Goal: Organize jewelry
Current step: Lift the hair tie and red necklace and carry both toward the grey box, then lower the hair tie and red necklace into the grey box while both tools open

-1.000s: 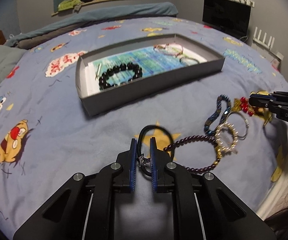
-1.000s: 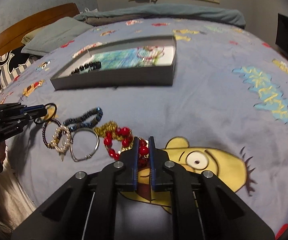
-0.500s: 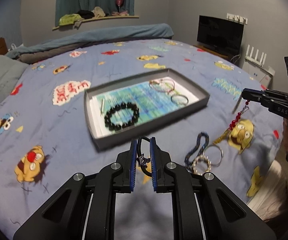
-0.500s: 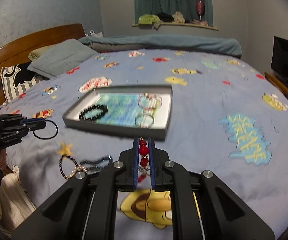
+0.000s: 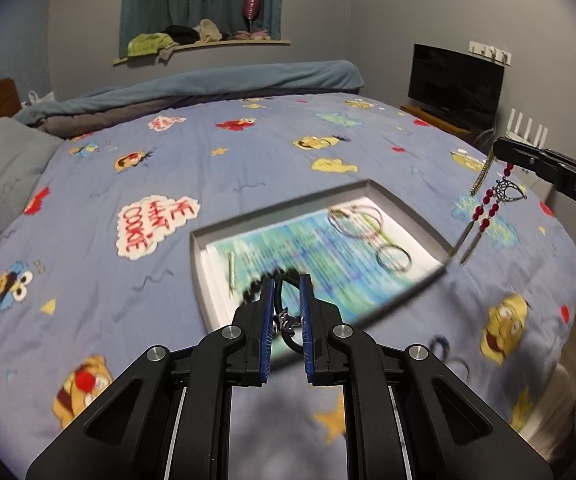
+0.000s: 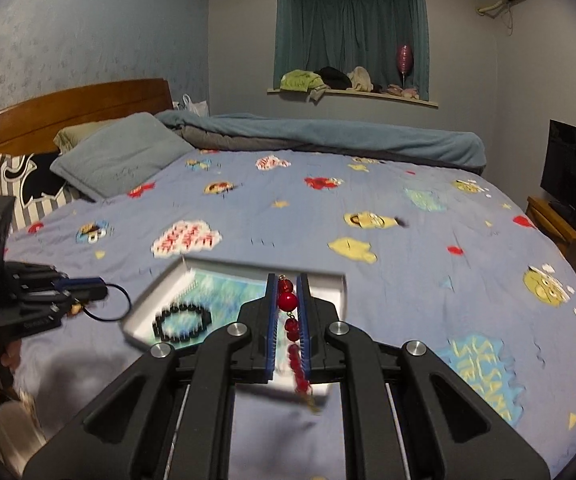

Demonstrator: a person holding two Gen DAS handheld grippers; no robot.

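Note:
My left gripper is shut on a black cord bracelet with a small metal charm, held above the near edge of the grey tray. In the right wrist view the same bracelet hangs as a loop from the left gripper. My right gripper is shut on a red bead necklace; its beads, gold chain and silver pendant dangle to the right of the tray. Inside the tray lie a black bead bracelet, thin rings and a small pin.
The tray rests on a blue cartoon-print bedspread. More bracelets lie blurred on the bed, near right. Pillows and a wooden headboard stand far left, a rolled blanket at the back, a TV far right.
Both grippers rose off the bedspread with their jewelry and moved toward the tray. The red necklace left the bed and now hangs free. The loose bracelets dropped low in view.

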